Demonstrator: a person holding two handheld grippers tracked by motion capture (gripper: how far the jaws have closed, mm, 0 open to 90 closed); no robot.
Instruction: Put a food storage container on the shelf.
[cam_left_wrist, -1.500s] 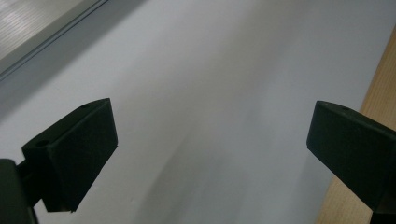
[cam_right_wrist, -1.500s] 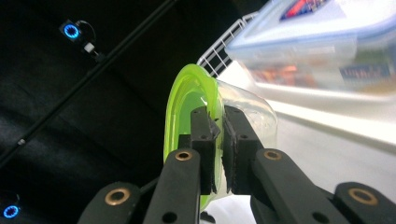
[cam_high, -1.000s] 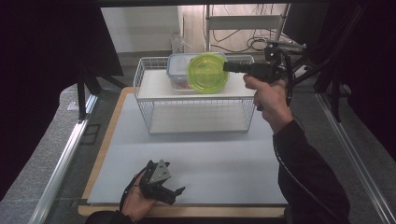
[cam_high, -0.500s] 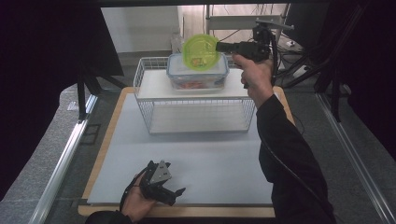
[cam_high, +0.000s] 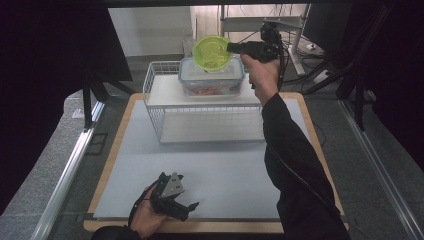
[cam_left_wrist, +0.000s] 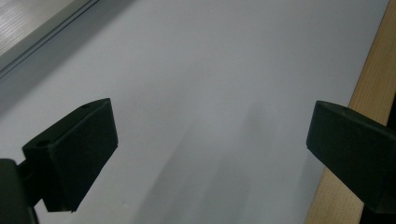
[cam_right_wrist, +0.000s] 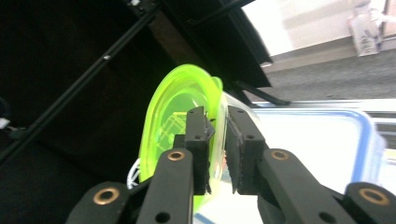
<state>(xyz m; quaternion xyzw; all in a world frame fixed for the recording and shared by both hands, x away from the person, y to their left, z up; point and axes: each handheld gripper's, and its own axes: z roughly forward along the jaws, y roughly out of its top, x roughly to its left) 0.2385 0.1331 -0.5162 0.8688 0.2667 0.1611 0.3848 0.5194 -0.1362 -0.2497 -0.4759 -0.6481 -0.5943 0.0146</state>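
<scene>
While clamped, green bowl (cam_right_wrist: 180, 126) rim hidden, container (cam_right_wrist: 322, 154) seemingly blurred.

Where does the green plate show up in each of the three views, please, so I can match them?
High view: the green plate is at top centre, held on edge above the clear lidded container.
Left gripper view: not in it.
Right gripper view: left of centre, its rim pinched between the jaws.
Shared landmark: the container.
</scene>
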